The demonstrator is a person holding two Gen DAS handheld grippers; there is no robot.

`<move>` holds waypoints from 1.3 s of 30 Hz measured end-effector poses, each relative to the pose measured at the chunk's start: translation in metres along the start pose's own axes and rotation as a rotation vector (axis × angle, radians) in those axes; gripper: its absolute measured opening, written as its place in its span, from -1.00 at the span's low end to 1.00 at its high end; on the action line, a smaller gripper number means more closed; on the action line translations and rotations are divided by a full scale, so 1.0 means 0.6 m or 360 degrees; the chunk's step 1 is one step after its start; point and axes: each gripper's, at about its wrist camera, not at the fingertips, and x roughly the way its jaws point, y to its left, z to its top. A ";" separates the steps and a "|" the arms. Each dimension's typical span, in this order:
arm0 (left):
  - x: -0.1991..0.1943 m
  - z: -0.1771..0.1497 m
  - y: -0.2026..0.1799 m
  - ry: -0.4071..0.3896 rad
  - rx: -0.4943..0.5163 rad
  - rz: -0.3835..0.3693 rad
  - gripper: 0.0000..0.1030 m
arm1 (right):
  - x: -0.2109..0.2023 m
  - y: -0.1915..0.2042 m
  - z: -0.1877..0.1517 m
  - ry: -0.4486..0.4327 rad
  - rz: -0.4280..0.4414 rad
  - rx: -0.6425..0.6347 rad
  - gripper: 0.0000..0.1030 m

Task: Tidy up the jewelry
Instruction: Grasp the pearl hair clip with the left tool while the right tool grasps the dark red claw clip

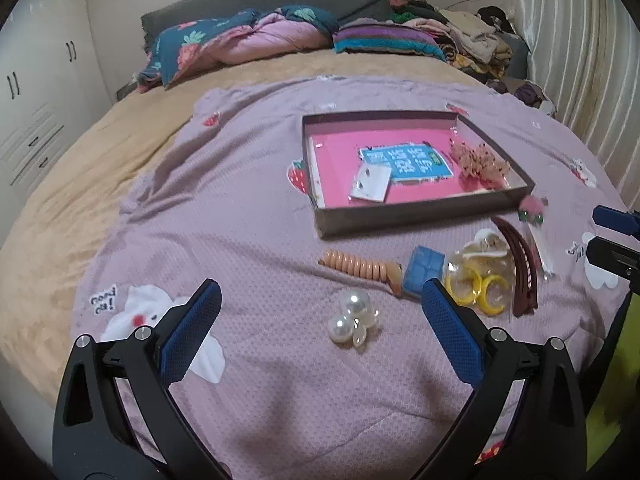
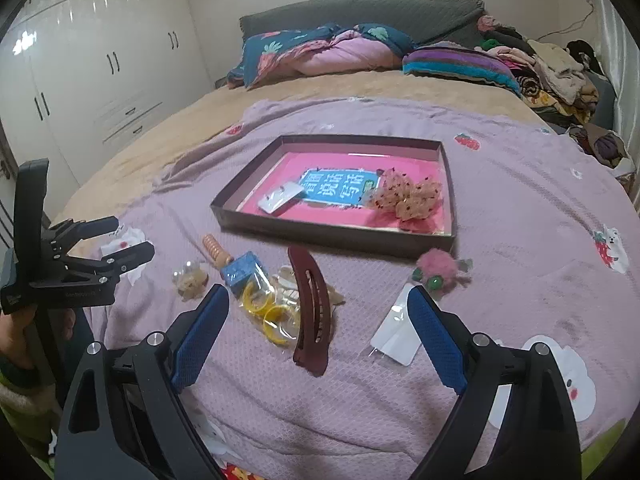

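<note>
A shallow dark rectangular cardboard tray (image 1: 420, 222) with pink lining is set on the lilac quilted blanket (image 1: 248, 208). Inside the tray are seen a small clear-bagged white earring card (image 1: 370, 186), a blue printed card (image 1: 408, 162) and an orange dotted fabric scrunchie (image 1: 478, 160) at its right end. Loose jewelry is laid just in front of the tray: a peach spiral hair tie (image 1: 360, 268), a small blue box (image 1: 422, 272), a clear bag of yellow hoop rings (image 1: 480, 280), a long maroon plastic hair clip (image 2: 312, 312) and a pink fluffy hair bobble (image 2: 438, 264) on its white card (image 2: 394, 334). Nearer than the tray, a cluster of large white pearl beads (image 1: 354, 320) is framed by the left gripper (image 1: 320, 300), jaws spread wide, nothing held. The right gripper (image 2: 318, 302) is likewise wide open and empty, the maroon clip between its blue pads (image 2: 200, 336). Beyond the tray, pillows (image 1: 240, 44) are piled.
</note>
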 end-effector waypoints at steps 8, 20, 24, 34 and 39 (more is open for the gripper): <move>0.021 -0.017 -0.002 0.0074 0.0011 -0.0039 0.82 | 0.029 0.012 -0.011 0.0077 0.0034 -0.0035 0.68; 0.061 -0.047 0.004 0.0192 -0.0022 -0.0120 0.80 | 0.085 0.004 -0.028 0.0200 0.0078 0.0029 -0.07; 0.078 -0.050 0.004 0.0213 -0.0051 -0.0157 0.66 | 0.096 -0.001 -0.032 0.0212 0.0076 0.0057 -0.27; 0.112 -0.039 -0.008 0.0229 -0.0043 -0.0173 0.28 | 0.120 -0.011 -0.034 0.0218 0.0056 0.0072 -0.71; 0.128 -0.039 -0.013 0.0280 -0.0053 -0.0222 -0.33 | 0.115 -0.029 -0.034 0.0207 0.0070 0.0118 -0.79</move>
